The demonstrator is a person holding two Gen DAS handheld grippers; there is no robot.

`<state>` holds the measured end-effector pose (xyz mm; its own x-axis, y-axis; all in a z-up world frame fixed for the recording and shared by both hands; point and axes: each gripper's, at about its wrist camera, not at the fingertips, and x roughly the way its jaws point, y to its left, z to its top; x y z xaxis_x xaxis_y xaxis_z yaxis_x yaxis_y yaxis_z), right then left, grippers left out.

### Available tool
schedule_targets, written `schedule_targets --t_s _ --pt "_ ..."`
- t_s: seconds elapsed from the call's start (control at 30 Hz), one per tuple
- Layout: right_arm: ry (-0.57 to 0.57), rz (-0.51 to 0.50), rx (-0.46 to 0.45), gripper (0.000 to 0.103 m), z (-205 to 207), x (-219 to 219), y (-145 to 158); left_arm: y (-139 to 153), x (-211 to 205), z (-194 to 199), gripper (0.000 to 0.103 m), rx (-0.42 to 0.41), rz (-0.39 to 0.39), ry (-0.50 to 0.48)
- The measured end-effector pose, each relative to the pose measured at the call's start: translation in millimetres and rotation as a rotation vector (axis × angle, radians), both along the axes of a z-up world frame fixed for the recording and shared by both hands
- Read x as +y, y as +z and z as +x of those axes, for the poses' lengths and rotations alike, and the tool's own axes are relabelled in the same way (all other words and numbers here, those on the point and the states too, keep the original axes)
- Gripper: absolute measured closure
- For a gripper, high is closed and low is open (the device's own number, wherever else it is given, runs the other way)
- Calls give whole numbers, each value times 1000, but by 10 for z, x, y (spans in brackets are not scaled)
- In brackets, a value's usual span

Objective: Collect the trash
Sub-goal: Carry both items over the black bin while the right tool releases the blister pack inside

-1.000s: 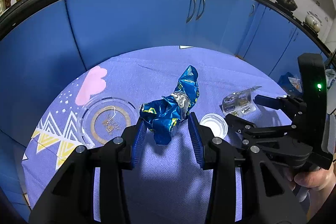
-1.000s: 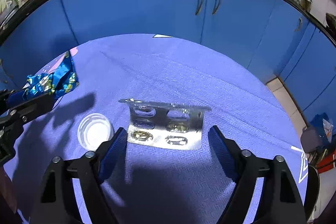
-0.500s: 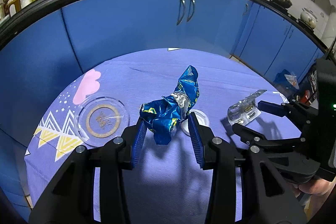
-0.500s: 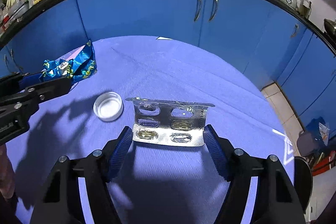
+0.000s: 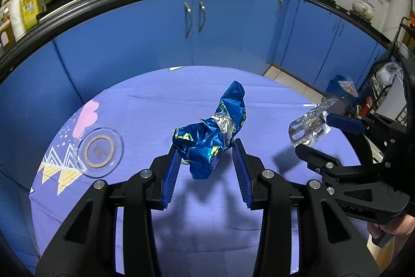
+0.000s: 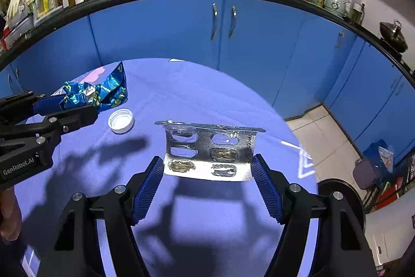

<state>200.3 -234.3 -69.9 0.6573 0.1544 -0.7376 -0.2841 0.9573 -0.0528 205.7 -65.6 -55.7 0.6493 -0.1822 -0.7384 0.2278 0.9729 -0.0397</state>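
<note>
My left tongs (image 5: 207,162) clamp a crumpled blue snack wrapper (image 5: 215,131); my right tongs (image 6: 207,170) pinch a blister pack (image 6: 210,155) by its ends, its long axis crosswise, both above the tablecloth (image 6: 207,95); a white bottle cap (image 6: 120,120) lies centre-left, nearer my left.

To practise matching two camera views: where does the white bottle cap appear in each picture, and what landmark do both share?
Left wrist: the cap is hidden, apparently behind the blue wrapper held in the left gripper.
Right wrist: cap lies on the tablecloth, left of centre, just right of the wrapper.
Shared landmark: the paired cabinet handles above the table.
</note>
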Motion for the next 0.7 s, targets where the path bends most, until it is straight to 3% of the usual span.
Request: schedule_targets --t_s 0.7 --pt "-172 2 -80 34 -391 -1118 260 269 -1229 -246 62 -52 55 -184"
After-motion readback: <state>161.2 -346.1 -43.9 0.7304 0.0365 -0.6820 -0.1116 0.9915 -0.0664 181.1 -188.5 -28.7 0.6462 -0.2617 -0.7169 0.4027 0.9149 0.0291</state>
